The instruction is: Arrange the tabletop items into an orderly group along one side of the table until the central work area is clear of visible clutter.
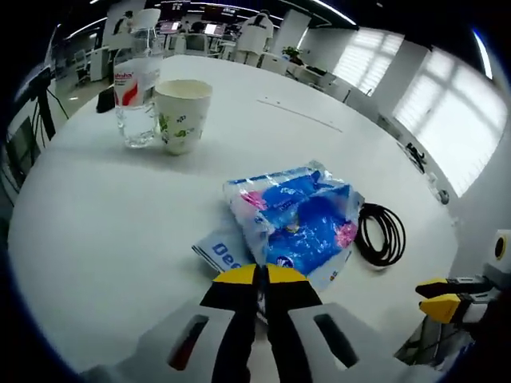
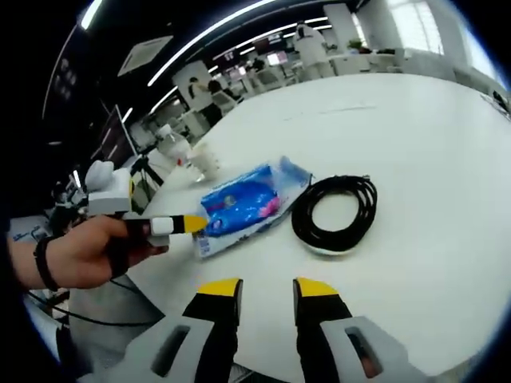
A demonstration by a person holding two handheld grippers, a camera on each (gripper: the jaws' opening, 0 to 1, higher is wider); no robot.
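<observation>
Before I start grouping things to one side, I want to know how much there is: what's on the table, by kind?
Water bottle: 1
Paper cup: 1
Blue plastic packet: 1
Coiled black cable: 1
Total: 4

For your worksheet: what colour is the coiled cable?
Black; the coiled cable shows best in the right gripper view.

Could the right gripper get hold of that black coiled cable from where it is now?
Probably yes. The right gripper is open, and the black coiled cable lies flat on the white table just beyond its fingers, with bare tabletop between. The blue packet sits beside the cable, not across the path.
</observation>
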